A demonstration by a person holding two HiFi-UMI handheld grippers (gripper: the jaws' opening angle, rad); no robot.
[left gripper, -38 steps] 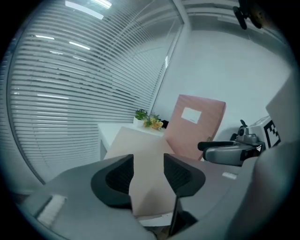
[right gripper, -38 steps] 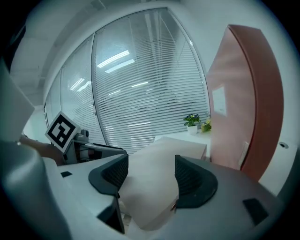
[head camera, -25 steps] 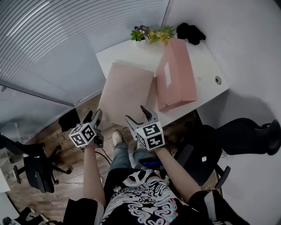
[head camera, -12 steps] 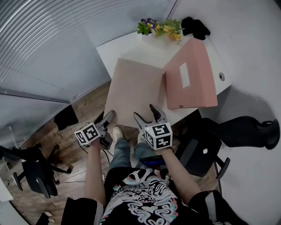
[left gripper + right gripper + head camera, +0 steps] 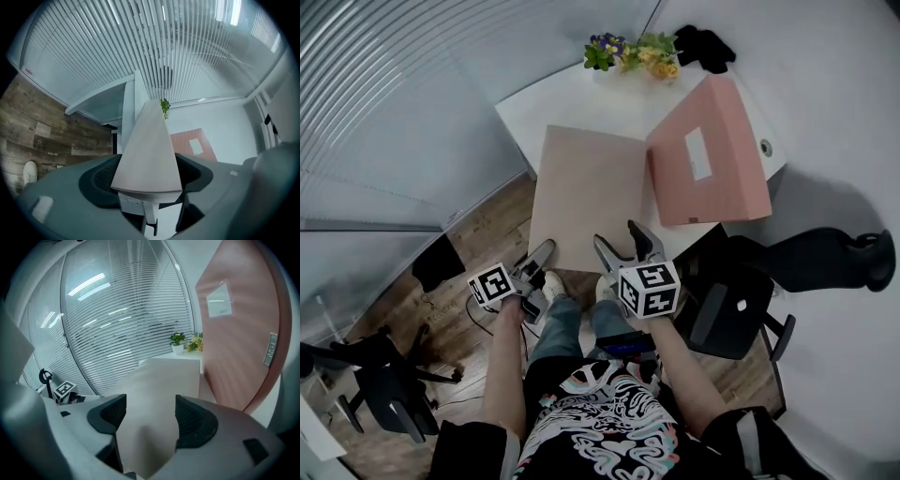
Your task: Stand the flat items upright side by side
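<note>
Since both flat things are meant to end on edge next to each other, we take the pink box (image 5: 712,159) as the half already dealt with. It stands up at the right side of the white table (image 5: 572,98), its labelled face toward us and tilted back a little. Whether it rests on the wall behind, we cannot tell.

The beige board (image 5: 591,202) lies flat just beside it, and its near end juts past the table's front edge toward our knees. That overhang is probably why both tools meet it there, since a free edge can be caught from above and below.

Our left gripper (image 5: 147,174) comes in almost level at the board's near left corner. Its jaws have just been opening and now stand as wide as they go, with the corner between them and the pads not pressing on it as far as we can see.

Our right gripper (image 5: 617,234) slants down over the near edge. Its jaws are spread too, the board shows through the gap, and nothing is pinched.

We judge the next step to be closing on this edge and tipping the board up beside the box. Held from one end, a wide thin sheet may sag or swing into the box, so two holds set well apart look sensible
</note>
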